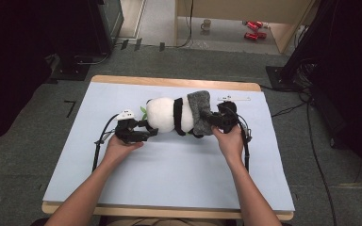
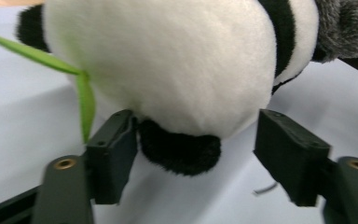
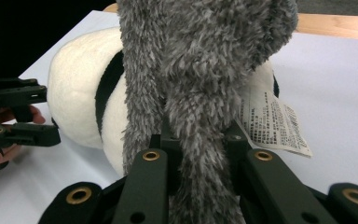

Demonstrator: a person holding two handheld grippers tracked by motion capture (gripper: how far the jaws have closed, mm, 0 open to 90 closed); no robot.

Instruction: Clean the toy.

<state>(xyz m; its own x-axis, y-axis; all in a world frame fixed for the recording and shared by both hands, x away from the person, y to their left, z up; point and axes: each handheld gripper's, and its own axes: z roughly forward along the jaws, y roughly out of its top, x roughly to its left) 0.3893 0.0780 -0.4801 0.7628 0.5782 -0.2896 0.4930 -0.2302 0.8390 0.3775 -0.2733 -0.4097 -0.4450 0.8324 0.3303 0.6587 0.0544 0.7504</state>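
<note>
The panda (image 1: 167,114) is white with black bands and a black ear, green leaves (image 2: 81,91) at its nine o'clock, grey fuzzy cloth (image 3: 200,65) at three o'clock, perhaps a garment, on a pale-blue mat (image 1: 169,165).

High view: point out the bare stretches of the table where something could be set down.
The table mat is bare along its near half between the two forearms, and at the far left corner. It is crowded mid-table: the plush panda, its grey fuzzy cover, the left gripper and the right gripper.
</note>
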